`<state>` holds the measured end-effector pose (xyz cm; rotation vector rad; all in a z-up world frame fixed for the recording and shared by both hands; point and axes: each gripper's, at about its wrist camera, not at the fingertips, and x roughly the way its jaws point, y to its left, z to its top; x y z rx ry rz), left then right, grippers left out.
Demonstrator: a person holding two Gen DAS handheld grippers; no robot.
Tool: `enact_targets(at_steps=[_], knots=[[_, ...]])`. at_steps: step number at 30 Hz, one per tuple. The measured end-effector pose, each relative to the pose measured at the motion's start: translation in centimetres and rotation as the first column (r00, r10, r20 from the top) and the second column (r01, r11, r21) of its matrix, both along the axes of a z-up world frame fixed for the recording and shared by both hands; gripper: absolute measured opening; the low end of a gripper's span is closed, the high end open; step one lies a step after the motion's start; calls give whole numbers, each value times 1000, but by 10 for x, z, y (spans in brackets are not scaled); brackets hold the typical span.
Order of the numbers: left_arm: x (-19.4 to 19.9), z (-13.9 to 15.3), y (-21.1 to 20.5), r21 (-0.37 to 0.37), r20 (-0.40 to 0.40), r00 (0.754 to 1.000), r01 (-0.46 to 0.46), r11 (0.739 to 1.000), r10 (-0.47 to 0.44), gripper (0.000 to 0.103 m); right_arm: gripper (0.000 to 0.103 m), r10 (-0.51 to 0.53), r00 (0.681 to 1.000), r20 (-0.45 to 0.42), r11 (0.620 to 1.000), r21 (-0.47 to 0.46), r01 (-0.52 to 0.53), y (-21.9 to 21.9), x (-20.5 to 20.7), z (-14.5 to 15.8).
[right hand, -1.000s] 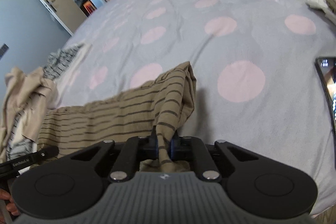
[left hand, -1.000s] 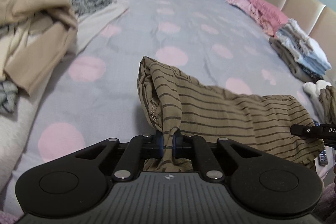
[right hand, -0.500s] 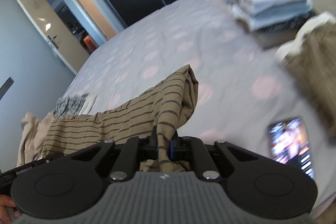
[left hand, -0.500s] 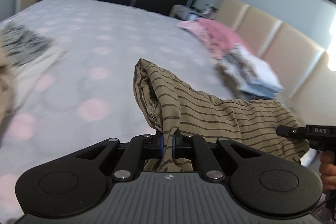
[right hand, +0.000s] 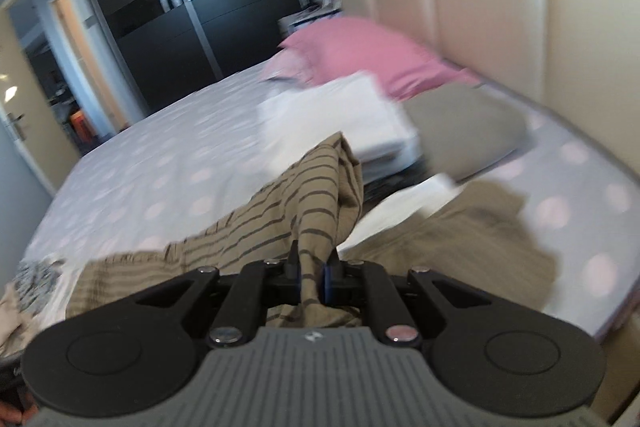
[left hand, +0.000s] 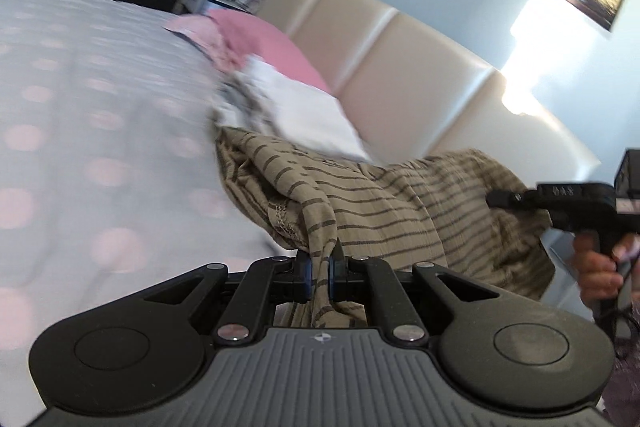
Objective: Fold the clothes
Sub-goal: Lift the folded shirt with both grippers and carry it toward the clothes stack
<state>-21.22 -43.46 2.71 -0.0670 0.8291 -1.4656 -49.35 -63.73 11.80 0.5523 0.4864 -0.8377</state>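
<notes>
Only one marking shows at all, pale letters on the black body of the right gripper (left hand: 568, 193) in the left wrist view, blurred, perhaps "DAS", not surely readable.

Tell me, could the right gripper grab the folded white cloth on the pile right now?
Probably not yet. The right gripper is shut on the striped tan garment, which hangs between it and the folded white cloth. It would need to let go first.
</notes>
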Motion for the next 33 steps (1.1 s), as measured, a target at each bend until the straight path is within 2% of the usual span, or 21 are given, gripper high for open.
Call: enact_targets(at_steps=[7, 14, 20, 23, 30, 32, 33], knots=[[-59, -18, -72, 22, 15, 995, 97, 995, -98, 5, 10, -120, 992, -44, 993, -27, 118, -70, -38, -6], [-70, -46, -120, 82, 21, 992, 120, 989, -122, 5, 10, -181, 981, -67, 983, 28, 183, -132, -57, -52], [-65, -81, -142, 164, 40, 991, 119, 979, -127, 5, 10, -199, 978, -69, 973, 103, 205, -168, -54, -109], [-64, -95, -149, 181, 45, 989, 131, 975, -141, 5, 10, -210, 975, -69, 966, 140, 218, -181, -57, -134], [-72, -118, -160, 247, 88, 981, 146, 958, -172, 5, 10, -227, 972, -64, 949, 211, 235, -200, -64, -175], [-74, -120, -161, 261, 102, 978, 149, 954, -180, 6, 12, -236, 970, -60, 944, 224, 244, -201, -66, -180], [-75, -117, -160, 260, 108, 976, 153, 953, -186, 7, 17, -248, 967, -56, 940, 226, 254, -200, -68, -180]])
